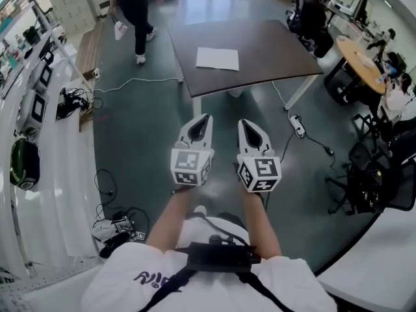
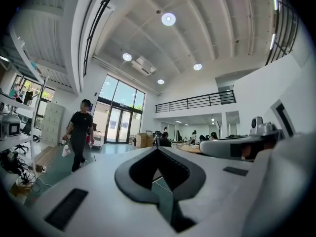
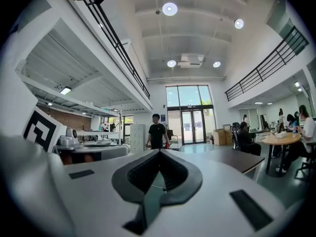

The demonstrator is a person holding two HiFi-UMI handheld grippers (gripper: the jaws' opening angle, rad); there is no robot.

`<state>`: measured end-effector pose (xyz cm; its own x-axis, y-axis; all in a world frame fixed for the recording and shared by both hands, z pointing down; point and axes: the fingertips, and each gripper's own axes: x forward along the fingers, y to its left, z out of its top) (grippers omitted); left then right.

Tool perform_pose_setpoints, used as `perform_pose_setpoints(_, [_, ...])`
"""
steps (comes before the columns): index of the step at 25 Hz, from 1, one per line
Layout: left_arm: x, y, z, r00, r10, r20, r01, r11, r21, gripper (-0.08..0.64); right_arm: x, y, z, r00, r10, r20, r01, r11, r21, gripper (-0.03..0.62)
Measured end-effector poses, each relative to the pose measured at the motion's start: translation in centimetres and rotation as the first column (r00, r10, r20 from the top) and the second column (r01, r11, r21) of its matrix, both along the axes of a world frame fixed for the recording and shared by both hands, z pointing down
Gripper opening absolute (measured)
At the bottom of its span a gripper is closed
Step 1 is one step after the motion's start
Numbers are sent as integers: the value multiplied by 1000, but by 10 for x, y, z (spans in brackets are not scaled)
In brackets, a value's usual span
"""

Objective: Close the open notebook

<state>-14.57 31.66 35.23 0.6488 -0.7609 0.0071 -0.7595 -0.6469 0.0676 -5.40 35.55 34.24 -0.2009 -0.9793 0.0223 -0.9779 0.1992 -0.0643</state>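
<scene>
1. Room: a large hall with a dark green floor (image 1: 143, 142). White benches (image 1: 52, 174) run along the 9 o'clock side of the head view, and office chairs (image 1: 370, 174) stand at 3 o'clock.
2. Nearest: the person's two forearms reach forward, side by side, each carrying a tool. Both tools are held level above bare floor, well short of the tabletop.
3. Left tool (image 1: 207, 117): clenched. In the left gripper view its tips (image 2: 158, 149) meet with nothing between them. Its marker cube (image 1: 190, 166) faces the head camera.
4. Right tool (image 1: 242, 122): clenched. In the right gripper view its tips (image 3: 159, 151) meet and nothing is gripped. Its marker cube (image 1: 260, 173) sits just beside the left one.
5. Floor beyond the tools: a white power strip (image 1: 298, 125) lies at 3 o'clock of the right tool. A white cable (image 1: 136, 81) trails at 10 o'clock.
6. Tabletop (image 1: 273, 44): dark brown, at 12 o'clock of the tools, on white legs.
7. Notebook (image 1: 218, 58): lies flat on the tabletop with white pages showing, left of the tabletop's middle, well apart from both tools.
8. Farthest: a person in dark clothes (image 1: 133, 12) stands at 11 o'clock beyond the tabletop. A round wooden table (image 1: 361, 60) with seated people is at 2 o'clock.
</scene>
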Motion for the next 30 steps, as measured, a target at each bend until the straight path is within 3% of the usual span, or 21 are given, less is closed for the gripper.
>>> perform_pose_setpoints(8, [11, -78, 22, 999, 30, -15, -31, 999, -37, 8, 1, -86, 22, 1000, -14, 5, 14, 999, -47, 3])
perform_pose_setpoints(17, [77, -170, 15, 995, 74, -65, -76, 997, -25, 7, 38, -191, 19, 986, -166, 28, 166, 986, 6, 3])
perform_pose_setpoints(21, [114, -221, 1, 996, 26, -89, -27, 1000, -13, 8, 79, -246, -2, 979, -201, 18, 200, 979, 43, 3])
perform_pose_setpoints(26, [166, -280, -19, 997, -53, -61, 56, 997, 52, 7, 140, -302, -19, 977, -215, -12, 215, 973, 84, 3])
perform_pose_setpoints(30, [181, -314, -3, 992, -121, -35, 122, 992, 22, 6, 175, -338, -9, 977, -211, -14, 211, 975, 69, 3])
